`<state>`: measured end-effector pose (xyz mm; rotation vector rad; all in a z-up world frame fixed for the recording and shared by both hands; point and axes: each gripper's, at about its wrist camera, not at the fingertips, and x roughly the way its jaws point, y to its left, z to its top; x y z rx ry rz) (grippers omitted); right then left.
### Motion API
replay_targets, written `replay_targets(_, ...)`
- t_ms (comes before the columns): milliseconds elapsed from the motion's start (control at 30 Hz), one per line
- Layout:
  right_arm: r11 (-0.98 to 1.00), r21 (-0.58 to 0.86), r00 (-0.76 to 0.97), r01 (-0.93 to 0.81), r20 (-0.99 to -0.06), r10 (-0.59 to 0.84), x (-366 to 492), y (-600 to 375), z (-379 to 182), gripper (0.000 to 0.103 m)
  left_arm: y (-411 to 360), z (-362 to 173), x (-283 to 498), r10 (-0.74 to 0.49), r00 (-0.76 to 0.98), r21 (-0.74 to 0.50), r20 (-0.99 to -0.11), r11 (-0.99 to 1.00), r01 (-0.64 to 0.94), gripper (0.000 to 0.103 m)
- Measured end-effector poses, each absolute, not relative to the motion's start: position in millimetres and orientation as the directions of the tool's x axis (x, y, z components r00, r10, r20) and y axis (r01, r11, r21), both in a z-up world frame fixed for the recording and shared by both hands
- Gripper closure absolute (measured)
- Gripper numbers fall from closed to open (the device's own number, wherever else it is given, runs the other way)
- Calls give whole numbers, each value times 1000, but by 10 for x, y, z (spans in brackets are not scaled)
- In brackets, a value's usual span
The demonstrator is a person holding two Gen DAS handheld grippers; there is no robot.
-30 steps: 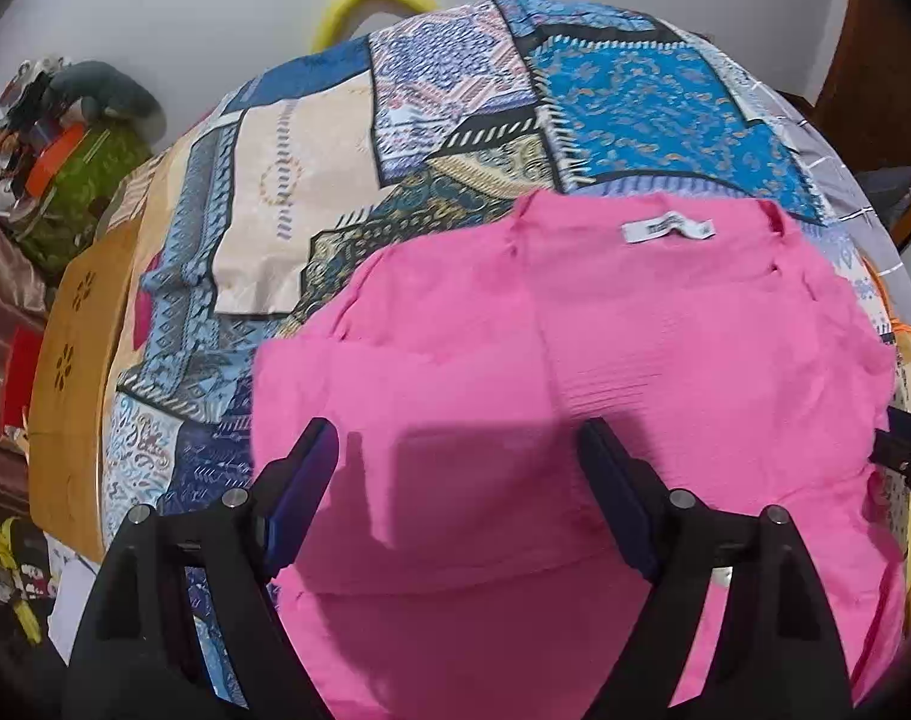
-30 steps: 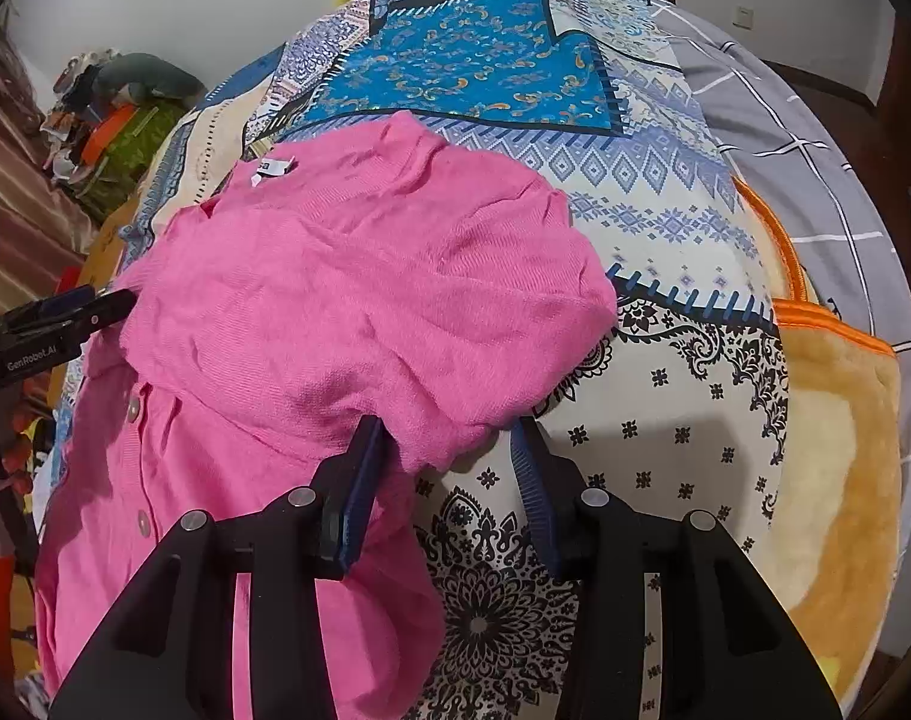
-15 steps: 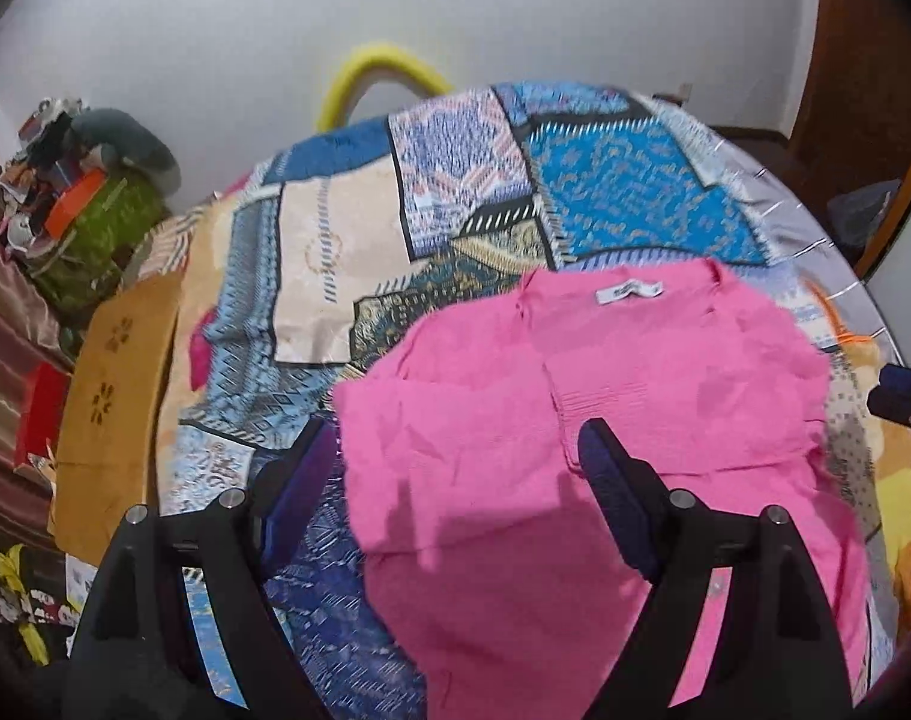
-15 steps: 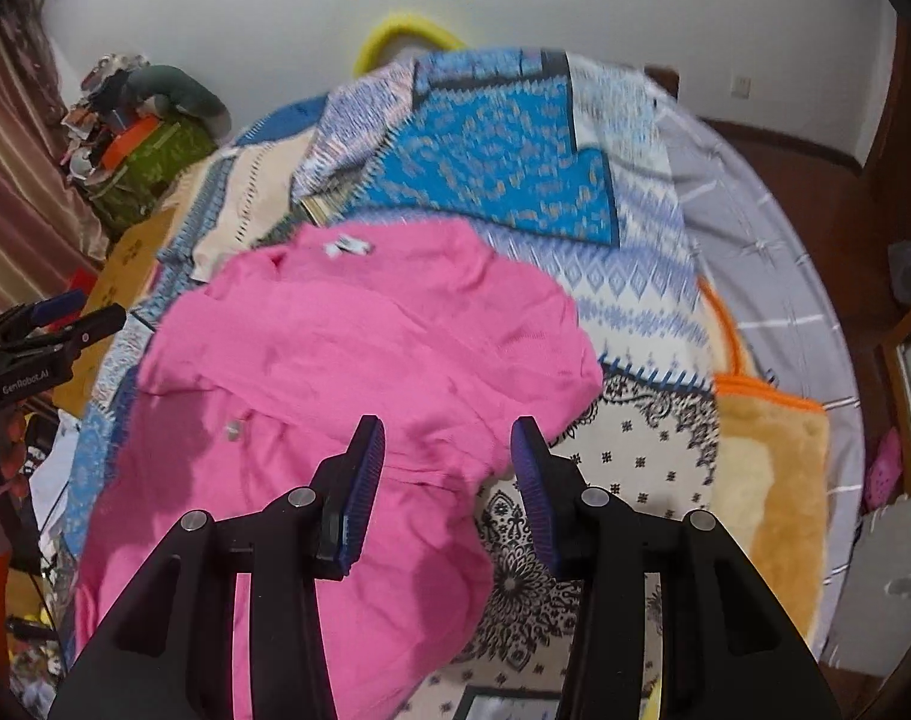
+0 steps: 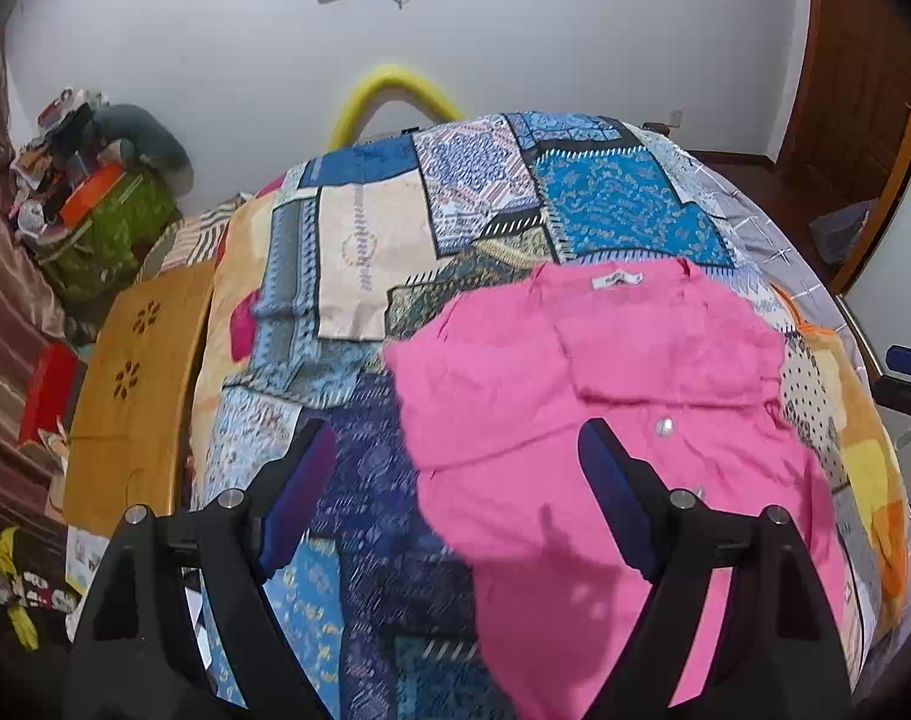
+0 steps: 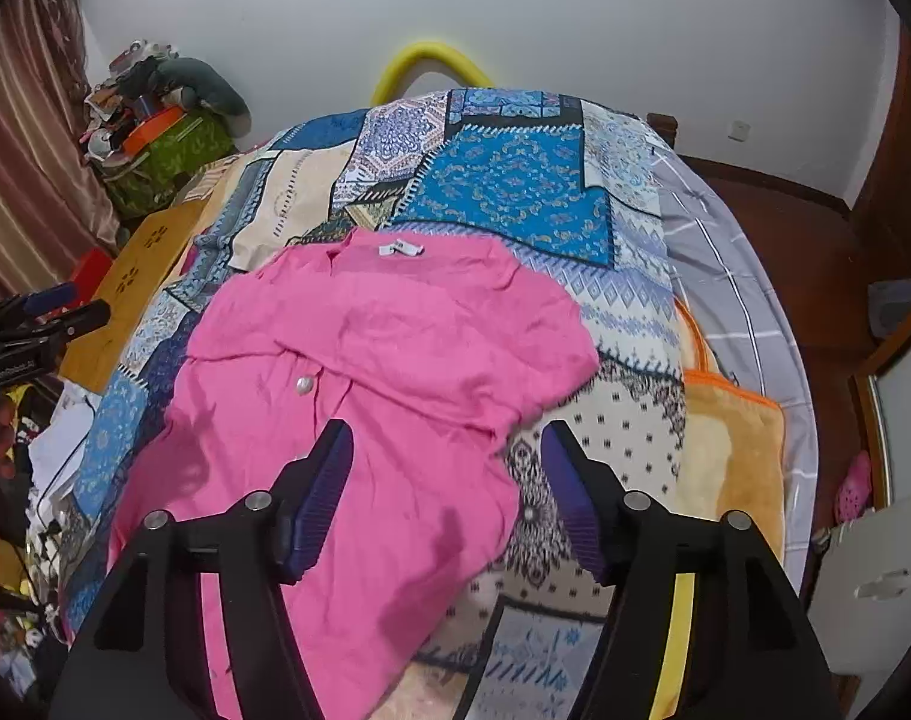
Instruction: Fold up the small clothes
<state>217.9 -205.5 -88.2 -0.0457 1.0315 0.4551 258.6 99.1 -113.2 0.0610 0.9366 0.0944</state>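
Left claw (image 5: 455,498): jaws wide apart, nothing between the pads, held above the bed over the left edge of the pink garment (image 5: 605,408). Right claw (image 6: 446,498): jaws have just been opening, now moderately wide, empty; pads clear of the cloth, above the garment's right side. Pink garment lies on the patchwork bedspread (image 6: 515,180), white neck label (image 6: 400,248) at the far end, both sleeves folded inward across the body. One pale button (image 6: 303,384) visible near the middle. Lower hem reaches toward the near edge of the bed. Orange blanket (image 6: 731,450) lies just right of the bedspread.
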Motion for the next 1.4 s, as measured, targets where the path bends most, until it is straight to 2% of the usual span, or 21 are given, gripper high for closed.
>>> replay_targets(200, 913, 191, 379, -360, -865, 330, 2014, -2089, -1112, 41, 1188, -1362, 2385, 67, 533, 42, -844, 997, -60, 19)
replay_targets(500, 914, 237, 252, -328, -911, 327, 1855, -2028, -1682, 41, 1203, -2088, 2225, -27, 381, -54, -924, 997, -62, 19)
replay_targets(800, 904, 288, 219, -317, -905, 365, 1742, -2052, -1942, 41, 1116, -2367, 2151, -103, 353, -129, -930, 990, -51, 20)
replay_targets(867, 902, 298, 225, -313, -899, 376, 1742, -2073, -1948, 41, 1119, -2379, 2139, -130, 359, -157, -924, 986, -47, 24)
replay_targets(933, 901, 297, 241, -315, -894, 379, 1732, -2083, -1963, 45, 1128, -2387, 2140, -148, 361, -177, -921, 983, -49, 35)
replay_targets(1000, 904, 281, 263, -322, -891, 371, 1725, -2083, -1960, 56, 1139, -2378, 2135, -161, 372, -189, -914, 981, -41, 42)
replay_targets(1033, 905, 279, 271, -323, -888, 370, 1730, -2078, -1957, 60, 1136, -2373, 2127, -164, 380, -190, -911, 981, -34, 50)
replay_targets(1067, 904, 278, 278, -324, -885, 372, 1736, -2082, -1948, 67, 1123, -2364, 2119, -167, 387, -188, -907, 982, -18, 55)
replay_targets(1100, 903, 277, 285, -329, -882, 374, 1749, -2086, -1940, 76, 1110, -2360, 2120, -165, 390, -182, -906, 983, -9, 66)
replay_targets(1133, 902, 274, 290, -333, -880, 375, 1760, -2086, -1930, 80, 1106, -2362, 2132, -162, 391, -178, -906, 984, -4, 75)
replay_targets(1167, 901, 273, 296, -338, -878, 377, 1771, -2087, -1923, 87, 1095, -2362, 2140, -159, 393, -171, -906, 985, 2, 79)
replay_targets(1233, 897, 277, 304, -344, -871, 386, 1806, -2087, -1916, 93, 1091, -2367, 2165, -141, 401, -152, -905, 988, 5, 95)
replay_targets(1333, 892, 282, 315, -354, -862, 398, 1861, -2068, -1911, 96, 1138, -2374, 2228, -135, 410, -150, -902, 989, -5, 100)
replay_targets(1400, 889, 280, 328, -362, -854, 403, 1906, -2059, -1896, 97, 1172, -2363, 2284, -115, 416, -137, -902, 990, -23, 100)
